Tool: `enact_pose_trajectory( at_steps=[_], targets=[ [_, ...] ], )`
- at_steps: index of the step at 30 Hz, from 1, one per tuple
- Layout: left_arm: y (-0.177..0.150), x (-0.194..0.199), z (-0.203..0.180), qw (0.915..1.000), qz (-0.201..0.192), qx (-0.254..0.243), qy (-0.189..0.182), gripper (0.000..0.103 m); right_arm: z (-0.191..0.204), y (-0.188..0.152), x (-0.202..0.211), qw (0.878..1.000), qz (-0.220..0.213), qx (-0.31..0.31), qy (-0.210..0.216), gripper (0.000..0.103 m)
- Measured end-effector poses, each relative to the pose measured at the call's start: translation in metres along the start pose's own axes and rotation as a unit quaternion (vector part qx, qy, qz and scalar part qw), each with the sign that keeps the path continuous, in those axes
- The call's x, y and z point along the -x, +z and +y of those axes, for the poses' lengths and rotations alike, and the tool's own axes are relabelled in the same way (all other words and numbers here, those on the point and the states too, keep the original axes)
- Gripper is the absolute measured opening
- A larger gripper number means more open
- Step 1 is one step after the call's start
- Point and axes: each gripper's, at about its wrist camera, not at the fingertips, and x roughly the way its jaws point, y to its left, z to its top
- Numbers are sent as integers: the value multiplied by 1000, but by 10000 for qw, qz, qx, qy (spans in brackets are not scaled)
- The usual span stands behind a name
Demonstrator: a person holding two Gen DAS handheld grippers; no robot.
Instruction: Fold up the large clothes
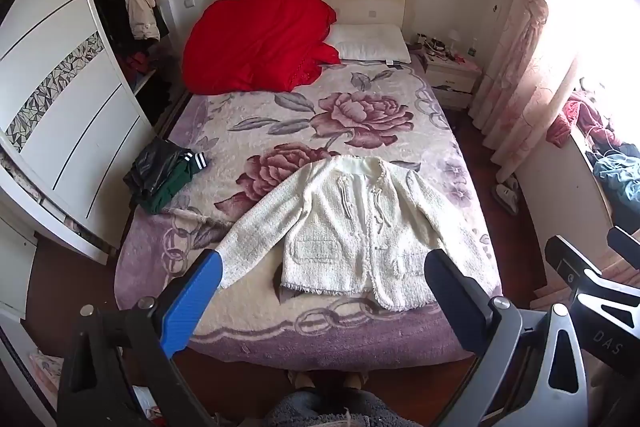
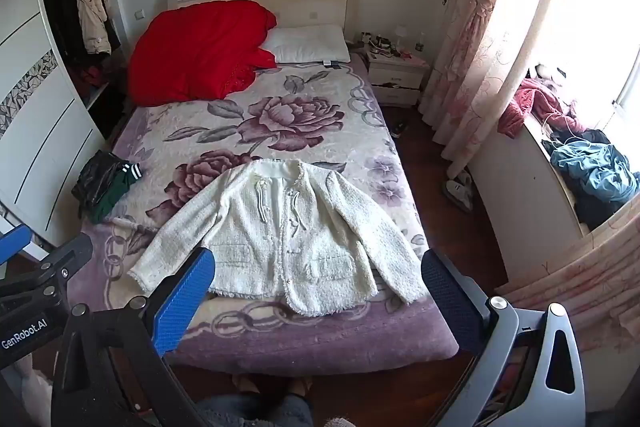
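Note:
A cream tweed jacket (image 1: 352, 227) (image 2: 288, 231) lies spread flat, front up, on the near end of the bed (image 1: 256, 119) (image 2: 240, 331), both sleeves angled outward and down. My left gripper (image 1: 324, 261) hangs open well above and short of the jacket's hem, nothing between its blue and dark pads. My right gripper (image 2: 318, 263) is open too, held above the foot of the bed, empty. The right gripper's body shows at the right edge of the left wrist view, and the left gripper's at the left edge of the right wrist view.
A pile of folded dark and green clothes (image 1: 164, 175) (image 2: 106, 183) sits at the bed's left edge. A red quilt (image 1: 260, 43) and white pillow (image 1: 372, 43) lie at the head. Wardrobe (image 1: 60, 115) at left, nightstand (image 1: 452, 75), curtain (image 2: 472, 39) and cluttered window sill (image 2: 592, 167) at right.

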Motion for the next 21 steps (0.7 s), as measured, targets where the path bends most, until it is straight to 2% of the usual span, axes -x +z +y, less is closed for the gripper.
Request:
enact_pose_trajectory(
  at_steps=[8, 14, 21],
  targets=[
    [3, -4, 1, 10000, 6, -11, 42, 103, -1, 0, 0, 10000, -9, 10, 30, 103],
    [10, 8, -7, 9999, -69, -29, 79, 103, 0, 0, 0, 10000, -28, 3, 9, 103],
    [4, 12, -4, 9999, -100, -21, 86, 103, 3, 5, 4, 10000, -55, -11, 8, 103]
  ],
)
